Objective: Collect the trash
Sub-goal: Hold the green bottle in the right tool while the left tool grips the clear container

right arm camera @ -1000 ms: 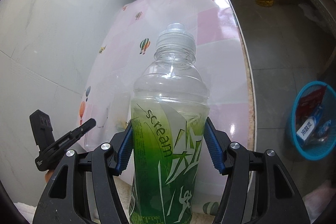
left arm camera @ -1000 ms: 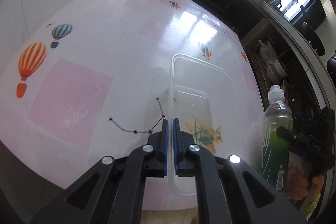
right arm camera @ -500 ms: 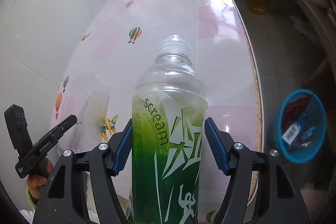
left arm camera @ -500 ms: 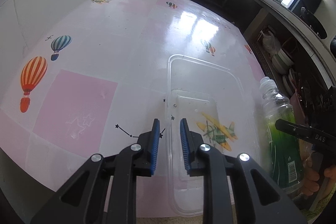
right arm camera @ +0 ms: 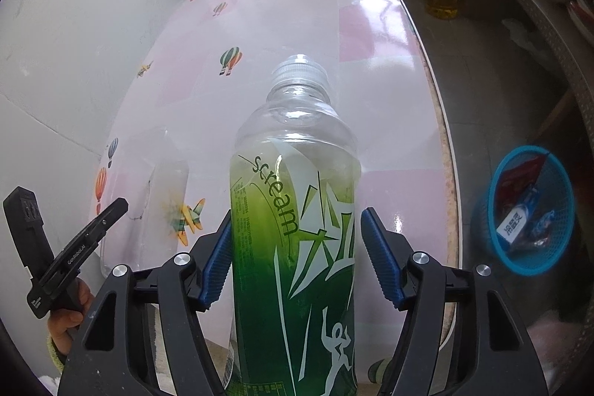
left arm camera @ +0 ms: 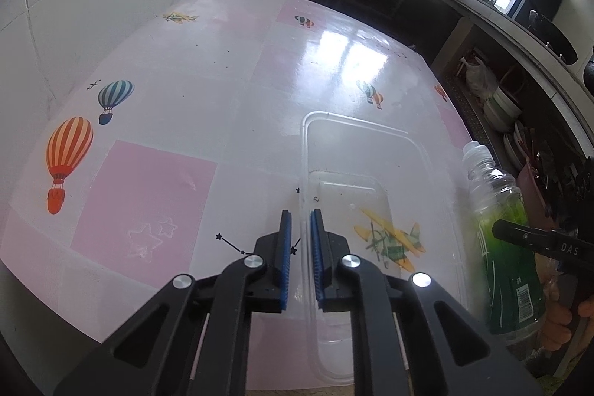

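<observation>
Here, in the left wrist view, the left gripper [left arm camera: 300, 247] is closing astride the flimsy near wall of the clear container [left arm camera: 419, 151], while in the right wrist view the right gripper [right arm camera: 295, 240] is bracketing the light, slippery bottle [right arm camera: 297, 210] mid-label, its right pad seemingly just clear.

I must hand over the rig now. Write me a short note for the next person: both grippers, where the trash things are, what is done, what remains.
Left gripper: jaws closing astride the left wall of the clear plastic container, not yet pinching it.
Right gripper: the green drink bottle stands upright between its pads; a firm grip cannot be confirmed.
The container lies on the table near its front edge.
The blue waste basket is on the floor, right of the table, with wrappers already inside.
Left to do: bottle and container are not yet in the basket.
</observation>
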{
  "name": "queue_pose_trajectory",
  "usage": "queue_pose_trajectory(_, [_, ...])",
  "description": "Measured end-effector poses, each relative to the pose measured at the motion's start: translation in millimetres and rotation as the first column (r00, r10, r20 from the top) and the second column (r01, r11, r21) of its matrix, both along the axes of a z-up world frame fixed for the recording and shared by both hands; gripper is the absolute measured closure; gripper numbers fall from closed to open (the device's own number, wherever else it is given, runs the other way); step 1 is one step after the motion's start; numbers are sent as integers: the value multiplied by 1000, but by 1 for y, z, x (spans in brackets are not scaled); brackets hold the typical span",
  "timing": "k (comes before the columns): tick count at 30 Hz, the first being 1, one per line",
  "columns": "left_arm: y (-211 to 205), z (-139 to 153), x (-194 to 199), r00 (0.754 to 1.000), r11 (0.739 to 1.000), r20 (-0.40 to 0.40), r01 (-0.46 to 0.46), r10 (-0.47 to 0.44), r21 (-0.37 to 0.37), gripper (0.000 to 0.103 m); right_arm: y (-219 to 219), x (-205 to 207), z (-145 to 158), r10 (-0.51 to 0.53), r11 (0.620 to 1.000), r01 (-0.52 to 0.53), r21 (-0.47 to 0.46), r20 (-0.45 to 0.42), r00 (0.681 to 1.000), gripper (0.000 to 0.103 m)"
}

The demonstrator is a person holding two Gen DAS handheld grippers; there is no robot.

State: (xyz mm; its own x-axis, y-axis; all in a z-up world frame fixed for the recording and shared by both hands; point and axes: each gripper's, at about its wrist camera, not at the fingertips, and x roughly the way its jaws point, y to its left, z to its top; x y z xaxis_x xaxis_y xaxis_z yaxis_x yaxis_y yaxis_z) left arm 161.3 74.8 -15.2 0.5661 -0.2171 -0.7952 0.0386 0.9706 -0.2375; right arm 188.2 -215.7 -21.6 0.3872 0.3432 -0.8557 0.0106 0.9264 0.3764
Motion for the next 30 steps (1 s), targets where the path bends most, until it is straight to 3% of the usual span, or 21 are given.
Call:
queue_pose_trajectory(3, [-1, -1, 0, 1000, 1000, -4, -1, 2, 9, 93, -2, -1, -1, 1, 1000, -1, 11, 0, 1000, 45])
queue_pose_trajectory(11, [-9, 1, -1, 1000, 1000, 10, -1, 1, 29, 98, -1, -3, 0, 0, 1000, 0, 14, 7, 1000, 46])
queue_pose_trajectory(30, [-15, 0, 5, 1000, 998, -4, 4, -4, 60, 96, -5, -4, 1, -3, 1000, 3, 25, 7, 1000, 46])
